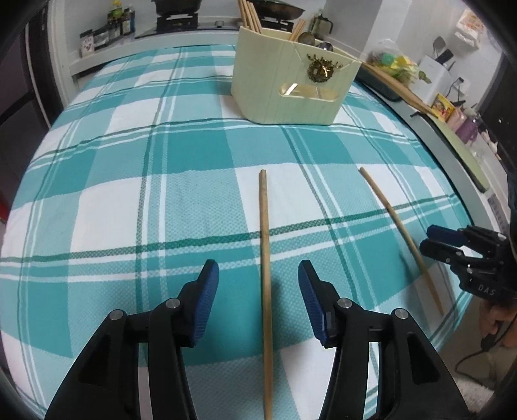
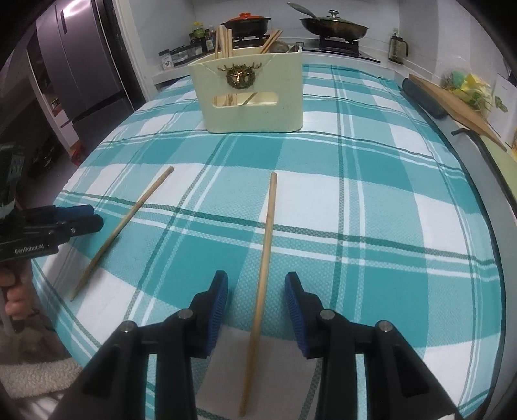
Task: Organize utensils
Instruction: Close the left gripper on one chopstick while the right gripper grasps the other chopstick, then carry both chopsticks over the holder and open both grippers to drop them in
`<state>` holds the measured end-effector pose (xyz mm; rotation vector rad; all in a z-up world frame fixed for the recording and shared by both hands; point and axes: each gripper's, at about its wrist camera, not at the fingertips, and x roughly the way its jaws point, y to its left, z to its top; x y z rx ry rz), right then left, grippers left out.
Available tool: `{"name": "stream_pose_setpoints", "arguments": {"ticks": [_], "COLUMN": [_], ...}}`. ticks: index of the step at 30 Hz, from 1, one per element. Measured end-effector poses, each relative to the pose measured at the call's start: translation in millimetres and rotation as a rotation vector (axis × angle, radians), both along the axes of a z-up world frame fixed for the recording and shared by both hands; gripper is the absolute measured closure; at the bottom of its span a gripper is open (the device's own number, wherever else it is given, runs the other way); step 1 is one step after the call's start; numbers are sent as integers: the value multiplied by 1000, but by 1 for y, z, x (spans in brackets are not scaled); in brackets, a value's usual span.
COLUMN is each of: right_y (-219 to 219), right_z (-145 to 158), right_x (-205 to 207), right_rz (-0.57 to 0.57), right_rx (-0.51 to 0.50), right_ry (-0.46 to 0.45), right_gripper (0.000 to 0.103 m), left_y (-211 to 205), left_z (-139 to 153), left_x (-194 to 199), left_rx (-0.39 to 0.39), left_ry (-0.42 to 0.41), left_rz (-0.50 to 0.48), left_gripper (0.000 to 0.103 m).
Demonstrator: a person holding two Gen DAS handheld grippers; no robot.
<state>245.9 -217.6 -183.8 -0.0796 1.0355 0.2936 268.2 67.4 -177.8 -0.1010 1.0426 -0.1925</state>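
Note:
Two wooden chopsticks lie apart on the teal plaid tablecloth (image 1: pixel 97 226). One chopstick (image 1: pixel 265 258) runs lengthwise between the jaws of my left gripper (image 1: pixel 258 268); the blue pads stand clear of it on both sides. The other chopstick (image 2: pixel 263 258) lies the same way inside my right gripper (image 2: pixel 257 278), also untouched by the pads. Each gripper shows in the other's view: the right gripper (image 1: pixel 426 239) beside its chopstick (image 1: pixel 400 236), the left gripper (image 2: pixel 97 217) beside its chopstick (image 2: pixel 122 232). A cream utensil holder (image 1: pixel 290 87) (image 2: pixel 252 97) with several chopsticks and spoons stands at the far side.
Behind the table is a counter with a stove, a pot (image 2: pixel 247 24) and a lidded pan (image 2: pixel 334 27), plus jars (image 1: pixel 119 22). A wooden board (image 2: pixel 452 106) and a dark tray lie along the right edge. The table's near edge curves close under both grippers.

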Motion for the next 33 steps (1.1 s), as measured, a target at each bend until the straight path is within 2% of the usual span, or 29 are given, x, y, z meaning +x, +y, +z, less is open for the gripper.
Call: {"name": "stream_pose_setpoints", "arguments": {"ticks": [7,10,11,12,13,14,16,19,21,24,29,33], "right_y": [11,18,20,22,24,26,25,20,13,8,11,18], "right_z": [-28,-29,-29,-30,-30,-30,-31,-26,-12,27,97,132], "right_x": [35,53,62,71,81,90,109,124,122,105,61,28], "right_rz": [25,44,44,44,44,44,33,5,-17,-20,8,41], "right_rx": [-53,-76,-73,-76,-93,-99,-62,-4,51,142,173,170], "right_ry": [74,38,43,42,37,36,62,67,26,-75,-264,-382], "right_gripper": [66,66,67,75,81,93,96,96,96,96,96,96], "left_y": [-16,-26,-29,-31,-34,-36,-40,-33,-25,-19,-10,-7], "left_z": [-24,-24,-23,-23,-22,-22,-20,-3,21,57,114,139], "left_x": [45,57,62,65,68,71,74,71,62,48,14,-7], "left_rx": [100,170,167,159,154,150,163,110,59,14,-65,-107], "left_ry": [46,18,19,15,10,11,-1,-52,-125,-221,-374,-451], "left_rz": [-46,-67,-72,-79,-90,-102,-97,-51,-20,4,24,29], "left_gripper": [50,51,58,73,83,98,99,99,99,99,98,98]}}
